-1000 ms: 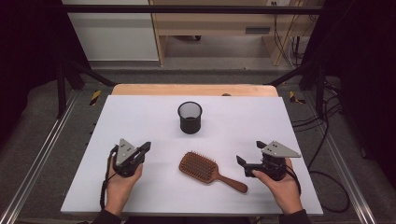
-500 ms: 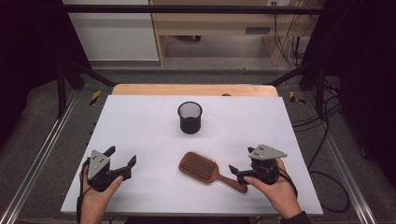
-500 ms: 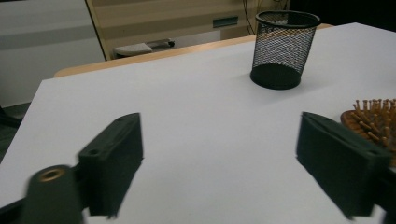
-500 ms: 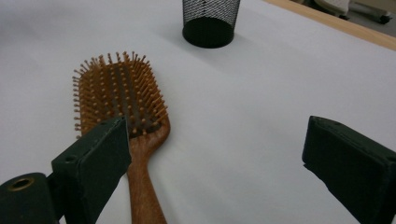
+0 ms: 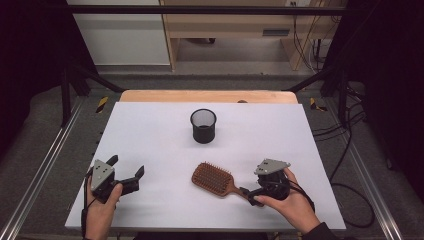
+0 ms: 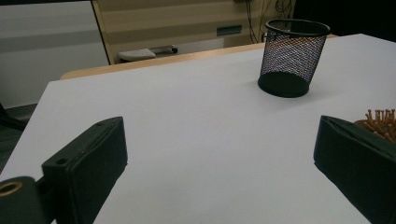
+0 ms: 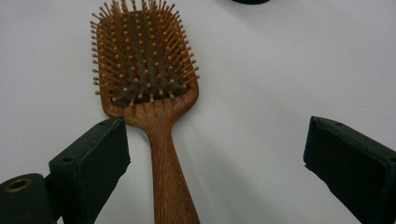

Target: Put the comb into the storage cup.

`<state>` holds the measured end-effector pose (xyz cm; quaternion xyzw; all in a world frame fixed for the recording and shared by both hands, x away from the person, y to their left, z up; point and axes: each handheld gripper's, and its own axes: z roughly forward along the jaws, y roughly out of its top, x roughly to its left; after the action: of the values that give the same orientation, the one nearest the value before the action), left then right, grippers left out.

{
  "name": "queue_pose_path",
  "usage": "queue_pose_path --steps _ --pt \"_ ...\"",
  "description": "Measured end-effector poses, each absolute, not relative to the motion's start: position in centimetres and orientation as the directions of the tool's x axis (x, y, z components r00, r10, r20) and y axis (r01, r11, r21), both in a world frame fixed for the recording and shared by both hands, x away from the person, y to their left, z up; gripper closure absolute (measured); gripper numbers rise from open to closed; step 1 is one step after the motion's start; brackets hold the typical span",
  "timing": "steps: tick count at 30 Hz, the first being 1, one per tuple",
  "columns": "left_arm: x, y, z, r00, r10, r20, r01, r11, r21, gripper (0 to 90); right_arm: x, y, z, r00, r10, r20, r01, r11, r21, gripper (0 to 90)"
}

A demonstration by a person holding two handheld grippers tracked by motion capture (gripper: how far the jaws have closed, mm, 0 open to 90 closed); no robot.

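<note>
High view: white table (image 5: 150,130) seen from above, with a black mesh cup (image 5: 203,126) standing upright near the middle. Wooden hairbrush (image 5: 218,180) lying flat toward the near edge, bristles up, head at left, handle running right and toward the person. Left gripper (image 5: 126,171) held in the left hand (image 5: 102,207) near the table's front-left corner, well apart from the brush, its 2 jaws spread with bare table between them. Compared with 1 second ago: jaws then pressed together and the gripper closer to the brush; now farther left and nearer the front edge, jaws just opened wide. Right gripper (image 5: 248,192) held in the right hand (image 5: 290,205), its tip at the end of the brush handle; 1 second ago well to the right of the handle, now drawn in against it. Brush and cup in the same places as before.

Left gripper view: 2 black jaws wide apart at the lower corners, bare white table between them. Mesh cup (image 6: 292,56) upright ahead and to the right. A few bristles of the hairbrush (image 6: 380,122) peeking past the right-hand jaw.

Right gripper view: looking down along the hairbrush (image 7: 149,93), bristled head at top, handle coming straight down. Jaws spread wide, handle between them, just beside the left-hand jaw, well clear of the other. No pad pressing on the wood.
</note>
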<state>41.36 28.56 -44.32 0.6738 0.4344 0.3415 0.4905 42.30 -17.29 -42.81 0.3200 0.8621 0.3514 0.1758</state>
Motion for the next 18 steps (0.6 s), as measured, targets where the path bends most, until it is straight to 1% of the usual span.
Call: queue_pose_path --steps 8,18 --pt "41.4 28.7 -44.4 0.393 0.919 0.036 0.249 -0.144 0.958 3.0 42.5 -16.5 -43.6 -0.763 0.642 -0.081 0.441 0.608 0.660 7.0" --pt "41.5 28.5 -44.5 0.390 0.920 0.032 0.261 -0.144 0.955 2.8 42.7 -15.8 -44.2 -0.782 0.621 -0.056 0.461 0.637 0.618 7.9"
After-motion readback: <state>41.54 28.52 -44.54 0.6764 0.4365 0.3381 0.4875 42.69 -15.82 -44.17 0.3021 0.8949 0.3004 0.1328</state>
